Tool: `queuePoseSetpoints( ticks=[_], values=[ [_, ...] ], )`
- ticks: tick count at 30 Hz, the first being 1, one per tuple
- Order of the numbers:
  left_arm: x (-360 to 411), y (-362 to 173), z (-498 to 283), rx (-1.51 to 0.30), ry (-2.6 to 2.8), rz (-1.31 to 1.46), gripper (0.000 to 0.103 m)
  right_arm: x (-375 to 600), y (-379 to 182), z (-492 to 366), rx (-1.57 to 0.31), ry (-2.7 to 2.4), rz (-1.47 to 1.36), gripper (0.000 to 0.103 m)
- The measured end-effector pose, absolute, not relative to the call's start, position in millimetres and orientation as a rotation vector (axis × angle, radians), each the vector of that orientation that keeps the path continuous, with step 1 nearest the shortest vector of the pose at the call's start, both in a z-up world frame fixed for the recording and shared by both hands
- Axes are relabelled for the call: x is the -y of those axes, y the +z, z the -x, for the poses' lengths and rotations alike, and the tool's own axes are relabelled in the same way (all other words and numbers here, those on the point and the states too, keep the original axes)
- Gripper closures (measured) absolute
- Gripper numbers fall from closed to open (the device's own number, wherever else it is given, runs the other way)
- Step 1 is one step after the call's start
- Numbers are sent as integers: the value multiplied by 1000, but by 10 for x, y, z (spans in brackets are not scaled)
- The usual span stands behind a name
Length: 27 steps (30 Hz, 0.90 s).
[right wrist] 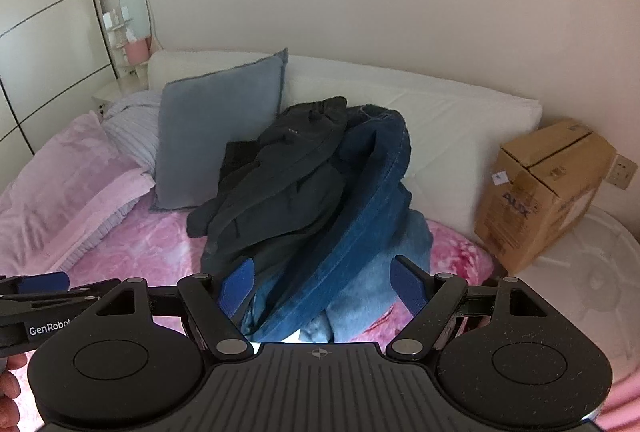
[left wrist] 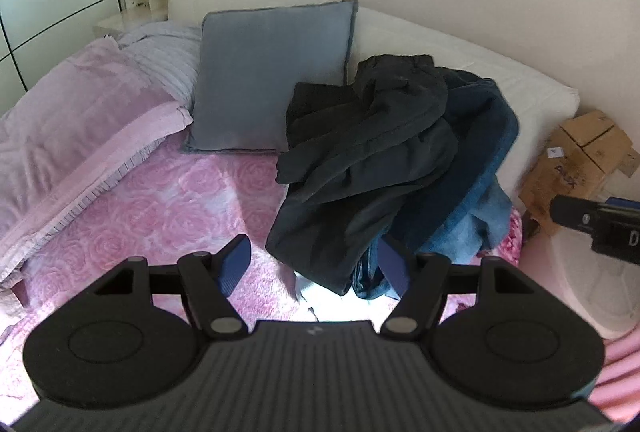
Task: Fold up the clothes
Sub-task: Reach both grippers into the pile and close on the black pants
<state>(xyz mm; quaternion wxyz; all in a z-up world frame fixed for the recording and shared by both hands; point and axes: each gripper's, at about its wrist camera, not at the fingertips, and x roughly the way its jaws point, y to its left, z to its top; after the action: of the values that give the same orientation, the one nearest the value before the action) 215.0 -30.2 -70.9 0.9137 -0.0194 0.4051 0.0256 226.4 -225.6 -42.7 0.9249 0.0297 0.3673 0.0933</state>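
Unfolded heap of clothes on the pink rose-patterned bedspread (left wrist: pixel 168 216), piled against the long white padded headboard cushion (left wrist: pixel 460 60). Top layer is a crumpled dark charcoal garment (left wrist: pixel 372 136); under and right of it dark blue denim jeans (left wrist: pixel 480 168), a lighter blue leg spilling toward the bed edge. Square grey-blue pillow (left wrist: pixel 272 80) leans just left of the heap, touching it. Folded pale pink blanket (left wrist: pixel 72 120) lies far left.

Left gripper (left wrist: pixel 316 264) has its jaws spread wide, holding nothing; its right blue pad sits at the near hem of the heap, contact unclear. Right gripper (right wrist: pixel 324 288) is also spread wide and empty, low in front of the jeans. Brown cardboard box (right wrist: pixel 548 188) stands right of the bed.
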Motion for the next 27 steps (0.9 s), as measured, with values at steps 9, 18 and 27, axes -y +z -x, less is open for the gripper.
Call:
queuePoseSetpoints(
  ticks=[9, 18, 27],
  values=[
    [399, -946, -2742, -858, 45, 14, 36, 2385, -586, -2957, -851, 297, -138, 25],
    [405, -1265, -3320, -901, 47, 17, 36, 2407, -740, -3634, -877, 332, -174, 25],
    [243, -1695, -3842, -919, 40, 37, 36, 2332, -983, -4235, -914, 362, -198, 26]
  ],
)
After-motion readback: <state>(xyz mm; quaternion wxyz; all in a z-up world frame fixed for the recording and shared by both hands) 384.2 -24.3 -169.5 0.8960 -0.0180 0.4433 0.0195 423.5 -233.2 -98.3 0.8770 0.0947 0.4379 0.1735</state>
